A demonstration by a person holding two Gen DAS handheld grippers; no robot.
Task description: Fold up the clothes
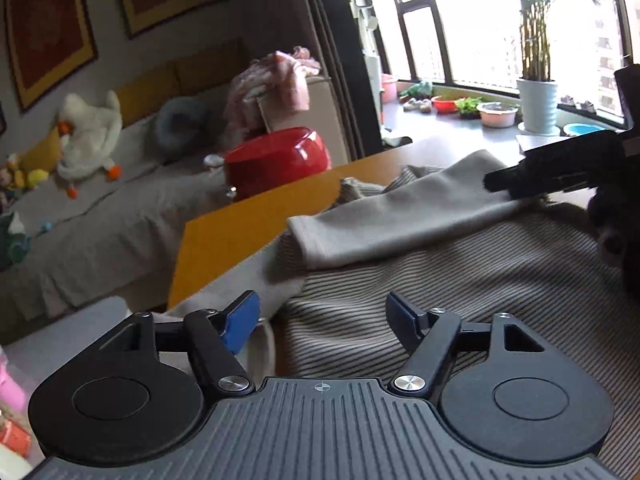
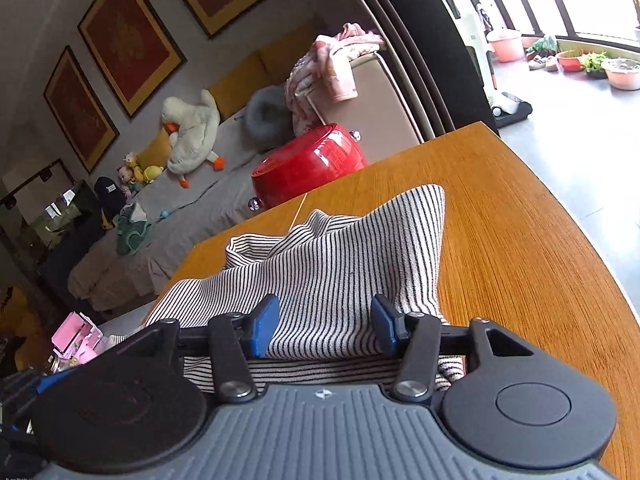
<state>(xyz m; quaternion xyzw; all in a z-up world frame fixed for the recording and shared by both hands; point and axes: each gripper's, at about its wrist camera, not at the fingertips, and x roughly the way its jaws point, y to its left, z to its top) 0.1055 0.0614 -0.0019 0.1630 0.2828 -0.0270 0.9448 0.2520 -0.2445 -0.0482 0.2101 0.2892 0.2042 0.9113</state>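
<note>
A striped garment lies spread on the wooden table, with a plain beige sleeve laid across it. My left gripper hovers open over the garment's near edge, and nothing is pinched between its blue pads. At the right of the left wrist view, my right gripper reaches in over the sleeve's far end. In the right wrist view the striped garment rises in a bunched fold on the table. My right gripper is open, with that cloth lying loose between its blue pads.
Just beyond the table's far edge stands a red glossy stool. Behind it is a grey sofa with a white plush goose and a pink blanket. A potted plant and bowls line the window. Pink items sit lower left.
</note>
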